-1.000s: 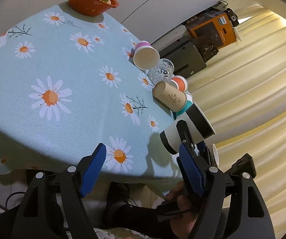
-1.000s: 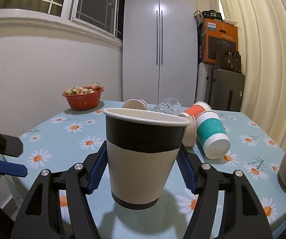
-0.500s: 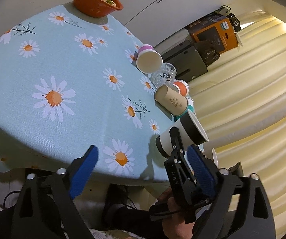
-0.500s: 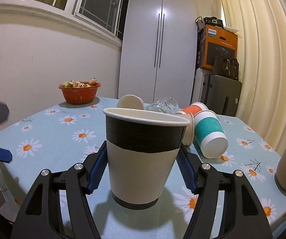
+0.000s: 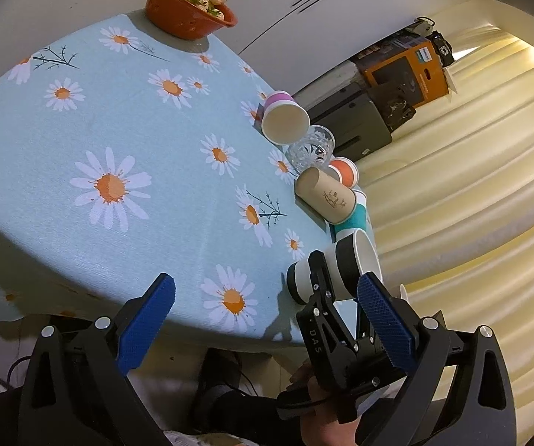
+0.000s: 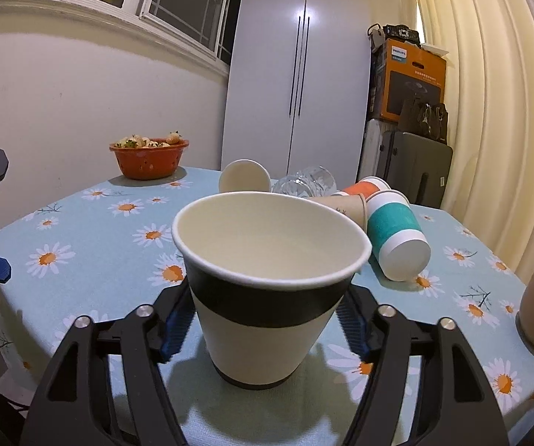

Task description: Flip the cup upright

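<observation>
Left wrist view: left tongs (image 5: 267, 303) spread, holding nothing; black-banded white cup (image 5: 335, 269) at the tabletop's (image 5: 81, 141) near right edge. Right wrist view: right tongs (image 6: 267, 321) flank the upright cup (image 6: 267, 282), grip uncertain; interior cream, base black.

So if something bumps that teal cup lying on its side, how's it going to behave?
The teal cup looks like thin paper, so probably light and easily shoved. Lying on its side, it would likely roll in a curve, since it tapers. The brown cup touching it might stop it that way.
</observation>
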Action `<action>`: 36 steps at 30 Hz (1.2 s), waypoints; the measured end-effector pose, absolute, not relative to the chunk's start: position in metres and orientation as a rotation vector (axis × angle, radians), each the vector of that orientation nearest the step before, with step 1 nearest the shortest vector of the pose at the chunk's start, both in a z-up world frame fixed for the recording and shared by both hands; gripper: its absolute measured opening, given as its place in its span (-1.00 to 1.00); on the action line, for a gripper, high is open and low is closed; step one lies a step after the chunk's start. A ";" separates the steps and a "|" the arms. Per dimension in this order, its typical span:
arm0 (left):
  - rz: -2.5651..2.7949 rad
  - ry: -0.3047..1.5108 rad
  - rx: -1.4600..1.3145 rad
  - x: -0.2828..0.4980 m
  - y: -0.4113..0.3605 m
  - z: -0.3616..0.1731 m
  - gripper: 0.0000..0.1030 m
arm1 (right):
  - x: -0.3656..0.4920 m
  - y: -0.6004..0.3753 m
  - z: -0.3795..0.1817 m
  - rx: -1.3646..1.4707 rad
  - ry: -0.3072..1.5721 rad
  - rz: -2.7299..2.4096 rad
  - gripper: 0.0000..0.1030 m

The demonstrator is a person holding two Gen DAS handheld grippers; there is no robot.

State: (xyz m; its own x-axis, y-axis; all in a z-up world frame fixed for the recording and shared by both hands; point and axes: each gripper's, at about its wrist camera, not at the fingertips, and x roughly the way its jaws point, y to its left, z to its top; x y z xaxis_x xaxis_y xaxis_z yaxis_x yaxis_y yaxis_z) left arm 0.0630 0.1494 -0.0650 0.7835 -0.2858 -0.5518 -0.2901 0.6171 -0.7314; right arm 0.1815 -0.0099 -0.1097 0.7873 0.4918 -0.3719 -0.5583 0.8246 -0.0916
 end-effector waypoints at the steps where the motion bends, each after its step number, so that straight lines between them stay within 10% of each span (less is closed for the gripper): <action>1: 0.002 0.696 -0.927 0.063 0.149 -0.065 0.87 | 0.182 -0.010 -0.109 -0.195 0.345 0.572 0.62; 36: 0.050 0.577 -0.571 0.036 0.112 -0.020 0.87 | 0.123 -0.095 -0.009 -0.132 0.452 0.609 0.90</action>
